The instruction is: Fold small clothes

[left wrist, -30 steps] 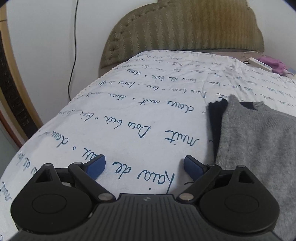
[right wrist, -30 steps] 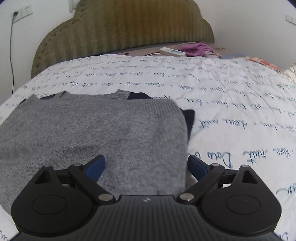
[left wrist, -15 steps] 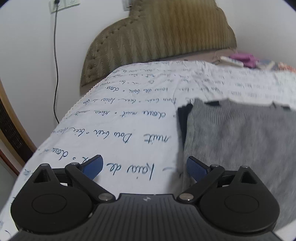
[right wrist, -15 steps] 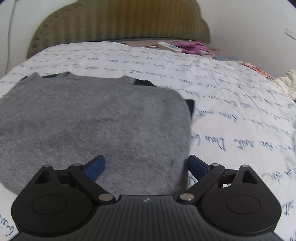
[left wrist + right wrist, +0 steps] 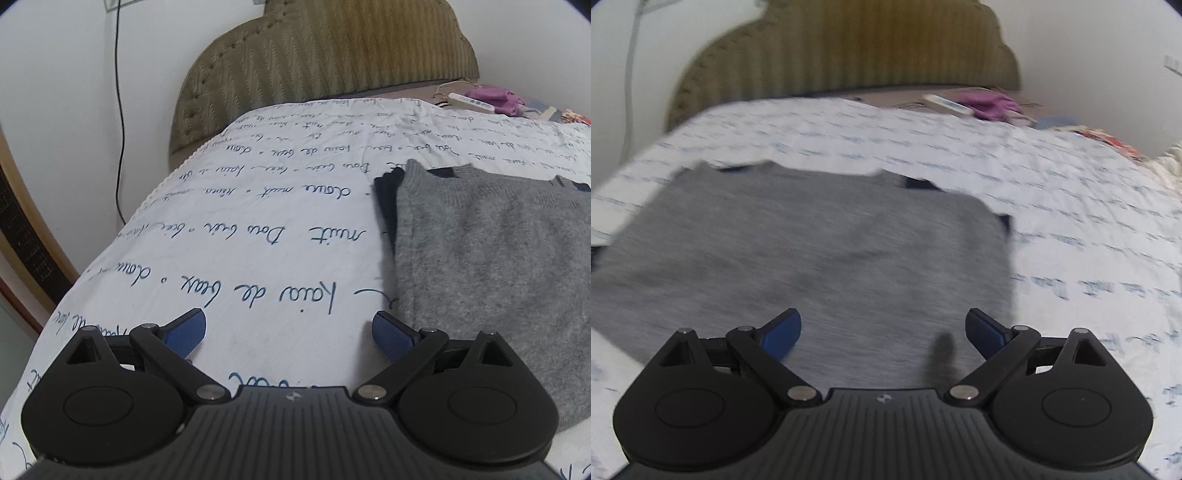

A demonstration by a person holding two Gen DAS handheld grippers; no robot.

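A folded grey knit sweater with dark navy trim lies flat on the white bedsheet printed with blue script. In the left wrist view it lies to the right of my left gripper, which is open and empty over bare sheet beside the sweater's left edge. In the right wrist view the sweater fills the middle, blurred. My right gripper is open and empty, held over the sweater's near part.
An olive padded headboard stands at the back. A white remote and a purple cloth lie near it. The bed's left edge drops off toward a wall with a black cable.
The left gripper has swung back left and closer to the sheet after panning right. The right gripper has pulled back and risen, so more of the sweater shows. Both stayed open.
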